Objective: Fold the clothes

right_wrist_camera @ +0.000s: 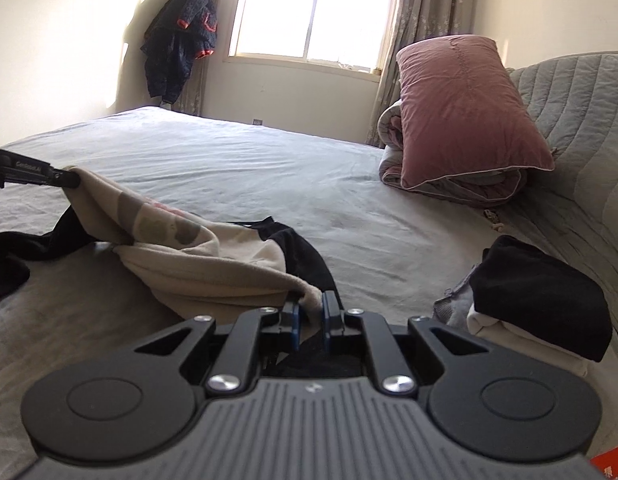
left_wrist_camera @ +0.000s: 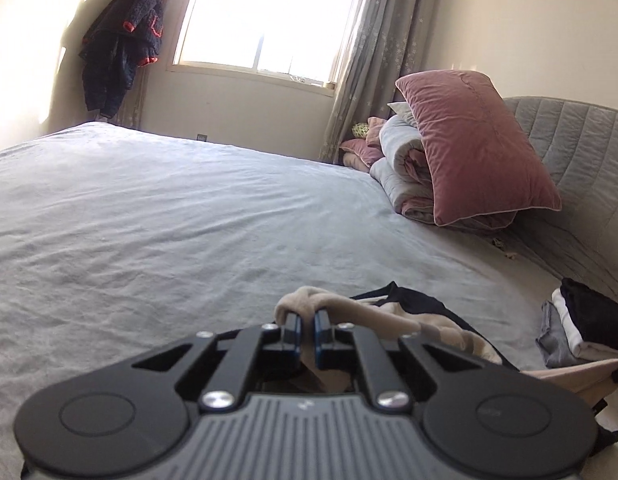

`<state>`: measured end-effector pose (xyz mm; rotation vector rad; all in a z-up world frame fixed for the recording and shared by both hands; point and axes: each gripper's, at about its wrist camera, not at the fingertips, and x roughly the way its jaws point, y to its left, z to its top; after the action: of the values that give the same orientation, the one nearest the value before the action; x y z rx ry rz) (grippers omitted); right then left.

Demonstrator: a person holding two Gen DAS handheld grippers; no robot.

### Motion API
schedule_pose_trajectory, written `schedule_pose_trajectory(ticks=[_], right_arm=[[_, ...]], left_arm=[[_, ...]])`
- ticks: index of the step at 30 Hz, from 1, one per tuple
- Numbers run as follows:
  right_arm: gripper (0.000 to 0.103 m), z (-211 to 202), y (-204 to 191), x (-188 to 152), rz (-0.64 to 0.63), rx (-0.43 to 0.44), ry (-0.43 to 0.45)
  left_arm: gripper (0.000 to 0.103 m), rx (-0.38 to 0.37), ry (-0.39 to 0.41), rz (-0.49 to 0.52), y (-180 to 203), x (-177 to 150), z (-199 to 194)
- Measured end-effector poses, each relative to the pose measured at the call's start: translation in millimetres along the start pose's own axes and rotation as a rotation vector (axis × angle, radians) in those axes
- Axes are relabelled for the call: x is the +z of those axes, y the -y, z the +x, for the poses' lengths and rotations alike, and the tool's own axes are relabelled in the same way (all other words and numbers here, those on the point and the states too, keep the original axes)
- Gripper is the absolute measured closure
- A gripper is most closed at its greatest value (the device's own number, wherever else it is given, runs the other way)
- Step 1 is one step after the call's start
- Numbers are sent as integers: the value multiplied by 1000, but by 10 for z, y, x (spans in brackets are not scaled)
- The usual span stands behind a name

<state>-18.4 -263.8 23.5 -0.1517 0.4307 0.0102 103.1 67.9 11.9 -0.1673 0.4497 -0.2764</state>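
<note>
A beige garment with black sleeves and grey patches (right_wrist_camera: pixel 197 256) hangs slack between both grippers, low over the grey bed sheet (right_wrist_camera: pixel 269 168). My left gripper (left_wrist_camera: pixel 307 330) is shut on one beige edge of the garment (left_wrist_camera: pixel 381 316); it also shows in the right wrist view (right_wrist_camera: pixel 65 174) at the far left. My right gripper (right_wrist_camera: pixel 309 314) is shut on the other beige edge. The black sleeves trail onto the sheet.
A stack of folded clothes, black on white and grey (right_wrist_camera: pixel 537 296), sits on the bed at the right, also in the left wrist view (left_wrist_camera: pixel 585 328). A pink pillow (right_wrist_camera: pixel 469 108) lies on a rolled quilt by the grey headboard (right_wrist_camera: pixel 581 96). A dark jacket (right_wrist_camera: pixel 181 40) hangs beside the window.
</note>
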Motion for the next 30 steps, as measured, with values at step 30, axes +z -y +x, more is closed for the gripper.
schedule_pose_trajectory(ticks=[30], right_arm=[[91,455,312,-389,31,-43,-210]], left_arm=[[64,73,-235,-27,-244,-284,488]])
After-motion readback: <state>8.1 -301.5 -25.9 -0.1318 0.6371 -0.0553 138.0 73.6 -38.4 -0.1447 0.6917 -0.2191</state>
